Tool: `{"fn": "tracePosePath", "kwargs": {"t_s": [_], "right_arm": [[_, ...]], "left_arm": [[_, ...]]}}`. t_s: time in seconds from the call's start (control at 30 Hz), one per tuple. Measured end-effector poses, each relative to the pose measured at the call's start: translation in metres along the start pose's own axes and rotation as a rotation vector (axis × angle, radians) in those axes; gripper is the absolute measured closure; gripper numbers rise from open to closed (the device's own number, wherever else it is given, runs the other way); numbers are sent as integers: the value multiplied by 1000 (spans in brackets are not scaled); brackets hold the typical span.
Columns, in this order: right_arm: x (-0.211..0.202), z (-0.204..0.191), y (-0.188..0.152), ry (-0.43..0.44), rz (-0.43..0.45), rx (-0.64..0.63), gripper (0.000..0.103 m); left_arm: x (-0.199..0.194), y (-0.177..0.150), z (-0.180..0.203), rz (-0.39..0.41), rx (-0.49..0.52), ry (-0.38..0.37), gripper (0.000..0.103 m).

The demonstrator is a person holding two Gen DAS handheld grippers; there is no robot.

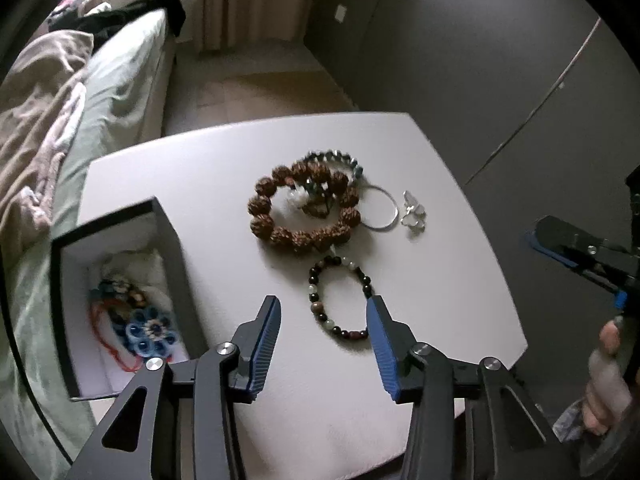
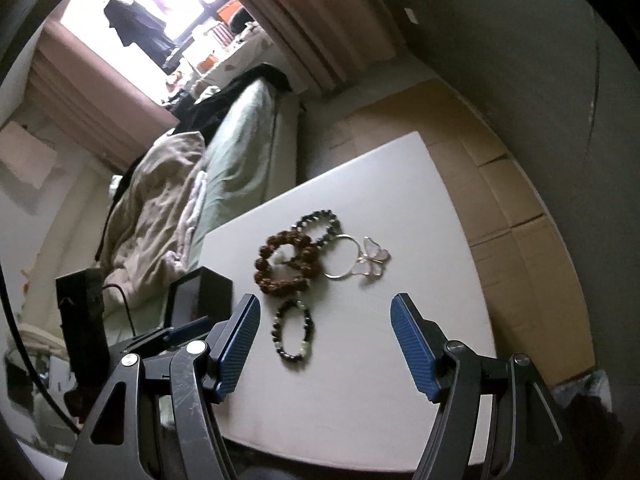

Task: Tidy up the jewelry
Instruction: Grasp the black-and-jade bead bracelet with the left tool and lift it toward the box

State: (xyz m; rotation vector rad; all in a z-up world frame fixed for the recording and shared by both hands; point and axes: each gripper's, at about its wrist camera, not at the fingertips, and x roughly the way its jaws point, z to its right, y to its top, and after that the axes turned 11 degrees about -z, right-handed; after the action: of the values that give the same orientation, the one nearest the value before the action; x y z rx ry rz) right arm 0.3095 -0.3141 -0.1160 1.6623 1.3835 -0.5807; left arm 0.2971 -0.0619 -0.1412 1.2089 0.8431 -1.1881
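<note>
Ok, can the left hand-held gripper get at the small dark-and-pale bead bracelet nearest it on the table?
Probably yes. The left hand-held gripper is open just above the bead bracelet, nothing lies between them, and the right hand-held gripper hangs clear beside it.

Three beaded bracelets lie on the one white table (image 1: pixel 224 184) — one of large brown seed beads (image 1: pixel 304 236), one of dark grey-blue beads (image 1: pixel 340 158), one of mixed dark and pale beads (image 1: pixel 340 298). There is one thin silver ring (image 1: pixel 384 210) and one clear butterfly ornament (image 2: pixel 374 260). One open black box (image 1: pixel 168 240) stands there, holding one blue flower piece (image 1: pixel 150 330) — other items inside are too tangled to count. Two grippers show.
</note>
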Motion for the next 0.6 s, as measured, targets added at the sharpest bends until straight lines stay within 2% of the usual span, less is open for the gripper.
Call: {"fn": "tracePosePath", "kwargs": {"t_s": [0.17,0.3,0.43,0.53,0.57,0.6], "right_arm": [[7,8,2,-46,-19,36,35],[12,14,4,-86,-31,53,35],[11,13,3,-99,-34,47,35],[11,12,5,-106,-32,35,35],[12,12,5,-106,-34,35,35],[14,12,6,-107,-39,37,35]], "left_arm": [[22,6,6,-39,-7,29,60],[38,6,11,-61,-3,46,64],[55,2,17,-90,9,95,64],[59,0,22,-78,44,149,67],[59,0,23,-76,47,154,69],[59,0,22,-76,43,163,80]]}}
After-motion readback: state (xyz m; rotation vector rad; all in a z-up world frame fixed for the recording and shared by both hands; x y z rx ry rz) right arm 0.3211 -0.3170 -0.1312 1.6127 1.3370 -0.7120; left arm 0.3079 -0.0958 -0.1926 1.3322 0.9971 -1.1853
